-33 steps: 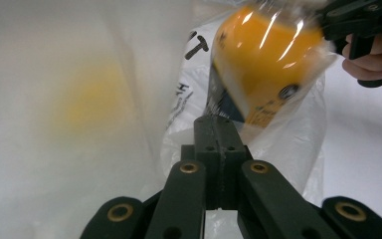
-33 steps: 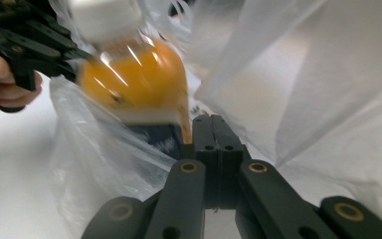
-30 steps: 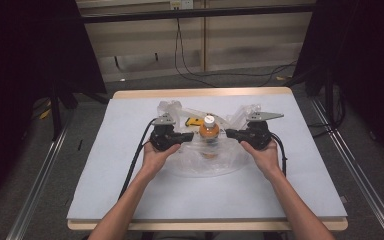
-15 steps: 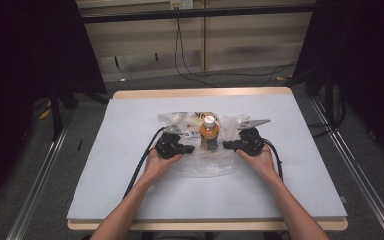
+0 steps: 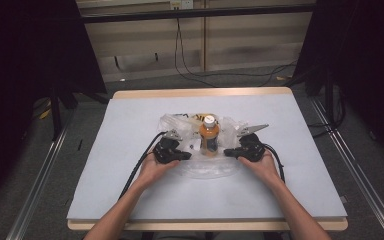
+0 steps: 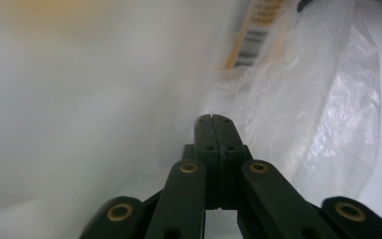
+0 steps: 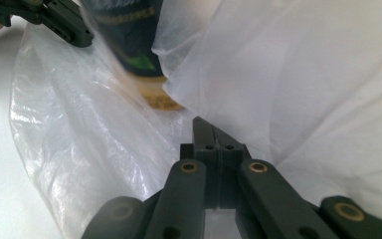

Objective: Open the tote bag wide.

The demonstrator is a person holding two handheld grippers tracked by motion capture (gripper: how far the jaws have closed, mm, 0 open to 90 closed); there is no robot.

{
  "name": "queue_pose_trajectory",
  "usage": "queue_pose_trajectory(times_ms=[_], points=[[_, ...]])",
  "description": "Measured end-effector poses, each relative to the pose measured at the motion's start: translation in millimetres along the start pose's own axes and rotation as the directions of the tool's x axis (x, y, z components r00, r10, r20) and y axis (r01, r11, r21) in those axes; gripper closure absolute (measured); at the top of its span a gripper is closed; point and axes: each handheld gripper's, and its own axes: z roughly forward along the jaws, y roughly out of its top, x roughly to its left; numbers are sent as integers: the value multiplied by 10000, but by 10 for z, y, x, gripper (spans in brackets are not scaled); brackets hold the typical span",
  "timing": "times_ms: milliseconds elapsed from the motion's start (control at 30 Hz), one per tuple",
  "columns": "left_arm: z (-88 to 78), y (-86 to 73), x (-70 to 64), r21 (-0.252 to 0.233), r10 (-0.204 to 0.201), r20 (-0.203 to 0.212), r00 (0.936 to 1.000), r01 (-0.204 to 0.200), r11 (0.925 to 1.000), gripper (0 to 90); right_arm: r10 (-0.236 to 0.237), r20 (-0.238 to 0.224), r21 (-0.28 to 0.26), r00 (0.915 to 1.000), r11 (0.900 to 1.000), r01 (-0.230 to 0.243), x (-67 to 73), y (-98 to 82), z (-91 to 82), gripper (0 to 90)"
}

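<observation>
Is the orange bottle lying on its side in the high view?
No, the bottle stands upright, white cap on top, between the two grippers.

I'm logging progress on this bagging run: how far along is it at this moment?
Done: the orange drink bottle stands upright inside the clear plastic bag on the table. In hand: the left gripper and right gripper are each shut on bag film beside the bottle. Left, probably: lifting or closing the bag, whose mouth is open.

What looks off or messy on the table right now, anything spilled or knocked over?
Nothing spilled. The bottle stands upright inside a crumpled clear plastic bag, with the left gripper and right gripper shut on the bag at each side.
</observation>
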Motion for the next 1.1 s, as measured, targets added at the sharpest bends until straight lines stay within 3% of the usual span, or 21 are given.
queue_pose_trajectory(times_ms=[233,300,433,567,633,767,800,900,1100], points=[[-79,-81,-59,88,150,100,9998,-151,9998,900,-156,-124,321,9998,9994,160,25,-20,-53,900],[-124,-96,-81,409,259,22,9997,-259,9988,900,-215,-221,496,9995,9985,226,38,-26,-76,900],[-134,-134,-93,160,226,176,9996,-229,9996,900,-186,-215,504,9996,9985,196,48,-46,-99,900],[-166,-176,-127,-88,210,156,9997,-209,9997,900,-217,-335,-387,9992,9990,204,85,-69,-147,900],[-270,-167,-207,-504,292,226,9993,-280,9983,900,-183,-498,-811,9986,9966,142,128,-36,-231,900],[-423,-147,-303,-1009,493,390,9980,-451,9939,900,-449,-541,-1053,9975,9937,391,225,-14,-381,900],[-482,-137,-333,-1145,598,369,9975,-553,9919,900,-494,-561,-1319,9972,9904,416,284,-32,-504,900],[-625,-115,-394,-1814,571,434,9974,-483,9822,900,-517,-516,-1593,9973,9863,429,336,-56,-648,900],[-788,-77,-335,-2211,485,238,9985,-420,9743,900,-654,-345,-1967,9973,9788,573,393,-139,-935,900]])
